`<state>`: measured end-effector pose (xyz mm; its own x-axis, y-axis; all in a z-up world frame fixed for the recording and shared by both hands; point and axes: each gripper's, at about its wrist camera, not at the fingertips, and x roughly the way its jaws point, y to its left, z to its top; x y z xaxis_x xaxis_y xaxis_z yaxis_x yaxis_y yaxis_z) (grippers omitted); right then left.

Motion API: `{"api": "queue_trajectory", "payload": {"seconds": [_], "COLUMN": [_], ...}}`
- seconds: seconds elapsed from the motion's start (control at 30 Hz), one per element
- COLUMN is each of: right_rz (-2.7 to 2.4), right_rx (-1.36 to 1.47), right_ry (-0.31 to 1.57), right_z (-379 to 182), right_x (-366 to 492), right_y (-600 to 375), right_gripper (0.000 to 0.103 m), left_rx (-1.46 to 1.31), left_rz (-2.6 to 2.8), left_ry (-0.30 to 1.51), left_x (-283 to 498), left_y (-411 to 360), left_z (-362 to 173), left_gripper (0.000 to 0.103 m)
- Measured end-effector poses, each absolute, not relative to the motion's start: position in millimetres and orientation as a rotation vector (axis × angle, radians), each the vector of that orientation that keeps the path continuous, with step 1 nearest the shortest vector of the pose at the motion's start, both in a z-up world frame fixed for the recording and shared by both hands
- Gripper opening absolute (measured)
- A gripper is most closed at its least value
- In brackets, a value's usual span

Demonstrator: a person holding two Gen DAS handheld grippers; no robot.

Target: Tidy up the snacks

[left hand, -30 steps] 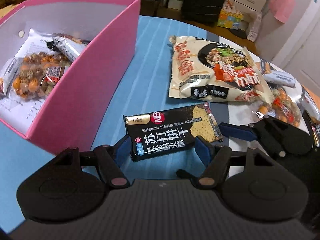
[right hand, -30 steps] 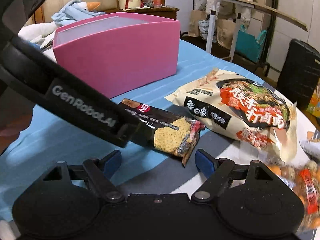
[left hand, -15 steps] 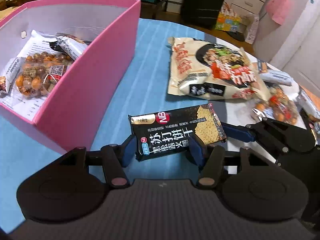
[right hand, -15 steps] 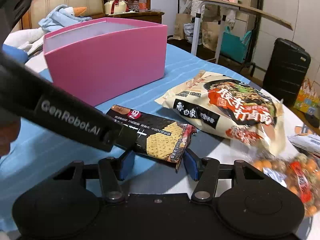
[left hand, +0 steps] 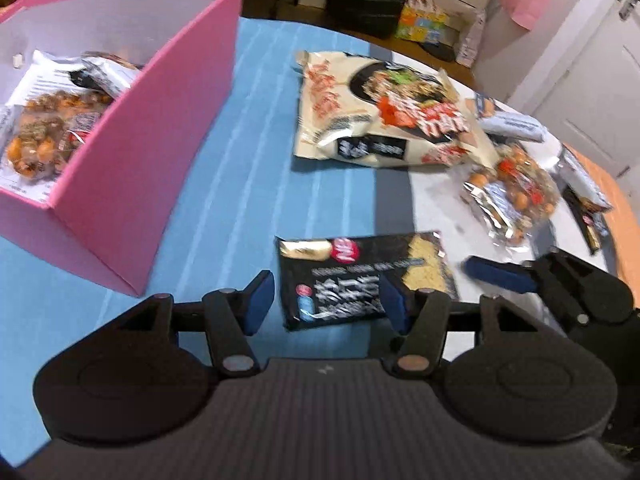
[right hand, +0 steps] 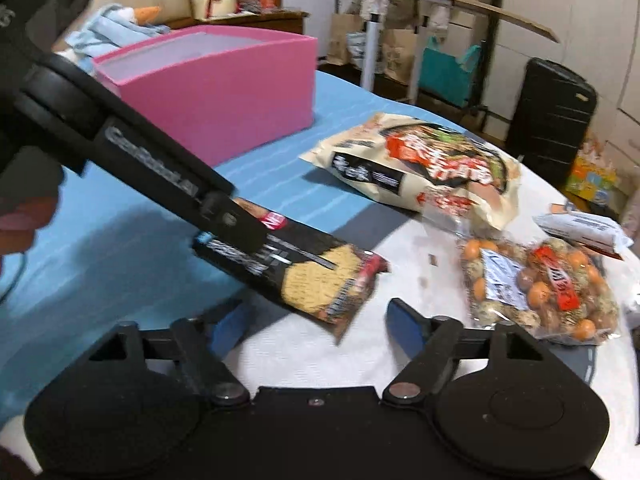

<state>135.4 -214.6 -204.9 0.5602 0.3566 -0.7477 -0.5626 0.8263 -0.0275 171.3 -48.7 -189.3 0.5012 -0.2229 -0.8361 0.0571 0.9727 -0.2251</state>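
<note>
- Since half a second ago, my right tool (right hand: pixel 318 320) has let go of the cracker pack (left hand: pixel 360 276): its jaws have just been opening, and the pads now stand clear on either side of the pack's near end.
- My left tool (left hand: pixel 326 304) is clamped on the pack's other end and carries it alone.
- From the right wrist view, the pack hangs tilted, with its shadow on the worktop (left hand: pixel 240 200) below it.
- I see the pink box (left hand: pixel 160 152) off to the left of the pack, with snack bags already lying inside.
- A big noodle bag (left hand: pixel 380 120) lies flat beyond the pack.
- A clear bag of nuts (right hand: pixel 540 284) lies to the right of my right tool, on the white part of the worktop.
</note>
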Motion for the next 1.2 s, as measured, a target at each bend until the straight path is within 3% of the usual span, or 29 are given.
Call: {"api": "queue_trajectory", "payload": {"seconds": [0.13, 0.2, 0.23, 0.47, 0.63, 1.2], "right_rz": [0.552, 0.565, 0.568, 0.457, 0.445, 0.428], "right_rx": [-0.222, -0.194, -0.206, -0.172, -0.16, -0.164], "right_ry": [0.833, 0.82, 0.811, 0.819, 0.838, 0.857], "right_z": [-210.2, -213.5, -215.3, -213.7, -207.3, -156.1], "right_x": [138.0, 135.3, 133.2, 129.5, 120.1, 77.8], "right_y": [-213.8, -209.1, -205.7, -190.5, -182.7, -172.6], "right_gripper": [0.085, 0.085, 0.085, 0.081, 0.083, 0.089], "left_rx": [-0.098, -0.157, -0.18, -0.253, -0.249, -0.158], "left_rz": [-0.154, -0.178, -0.193, -0.225, -0.253, -0.347], "left_ry": [1.016, 1.035, 1.046, 1.105, 1.127, 1.155], "left_x": [174.4, 176.4, 177.6, 173.5, 164.0, 114.9], "left_y": [-49.0, -45.0, -43.4, -39.4, -41.4, -36.4], "left_z": [-196.3, -198.4, -198.4, -195.9, -185.1, -133.6], "left_gripper": [0.057, 0.049, 0.041, 0.041, 0.058, 0.061]}}
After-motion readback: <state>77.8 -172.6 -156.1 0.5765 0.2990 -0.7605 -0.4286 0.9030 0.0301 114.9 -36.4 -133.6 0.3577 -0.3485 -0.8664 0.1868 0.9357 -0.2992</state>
